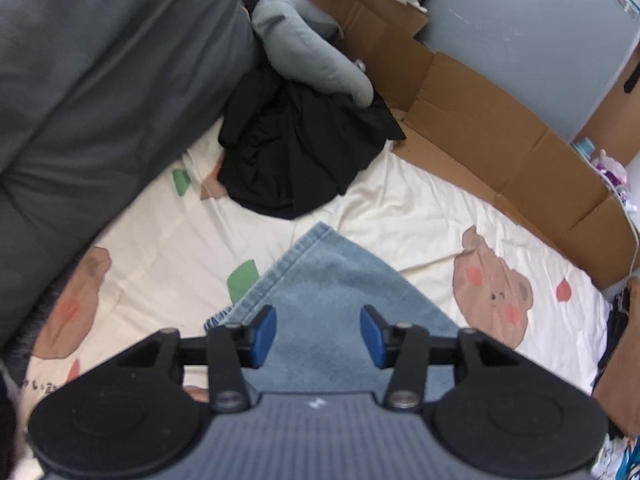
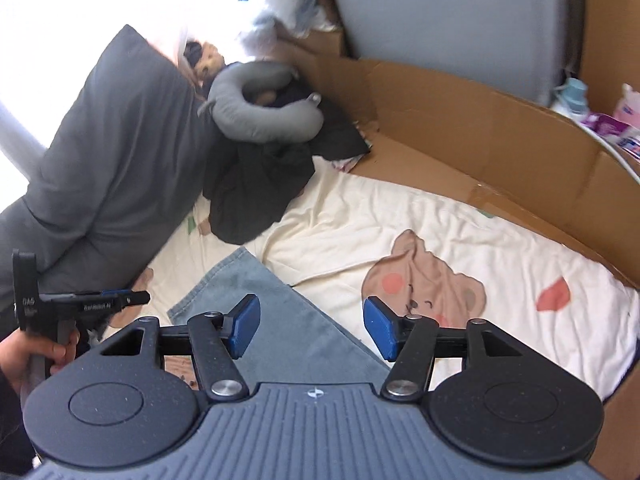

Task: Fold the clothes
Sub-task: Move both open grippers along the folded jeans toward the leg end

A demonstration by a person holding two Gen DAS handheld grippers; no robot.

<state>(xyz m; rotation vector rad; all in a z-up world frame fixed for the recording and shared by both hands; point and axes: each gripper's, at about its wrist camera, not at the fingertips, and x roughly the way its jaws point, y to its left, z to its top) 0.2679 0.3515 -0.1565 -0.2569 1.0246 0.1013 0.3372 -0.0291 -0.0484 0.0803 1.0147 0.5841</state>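
Light blue jeans [image 1: 332, 280] lie flat on a cream bed sheet [image 1: 400, 208] printed with bears, a hemmed corner pointing away from me. My left gripper [image 1: 318, 334] hovers open above the denim, blue pads apart, nothing between them. In the right wrist view the same jeans [image 2: 288, 320] run under my right gripper [image 2: 310, 330], which is also open and empty. The left gripper [image 2: 120, 298] shows there at the left edge, held by a hand [image 2: 36, 354]. A crumpled black garment [image 1: 304, 152] lies beyond the jeans.
A large grey pillow [image 1: 100, 92] fills the left side. A grey neck pillow [image 2: 260, 116] rests on the black garment [image 2: 256, 188]. Flattened brown cardboard [image 1: 500, 136] lines the right edge of the bed, with small bottles and packets [image 2: 600, 116] behind it.
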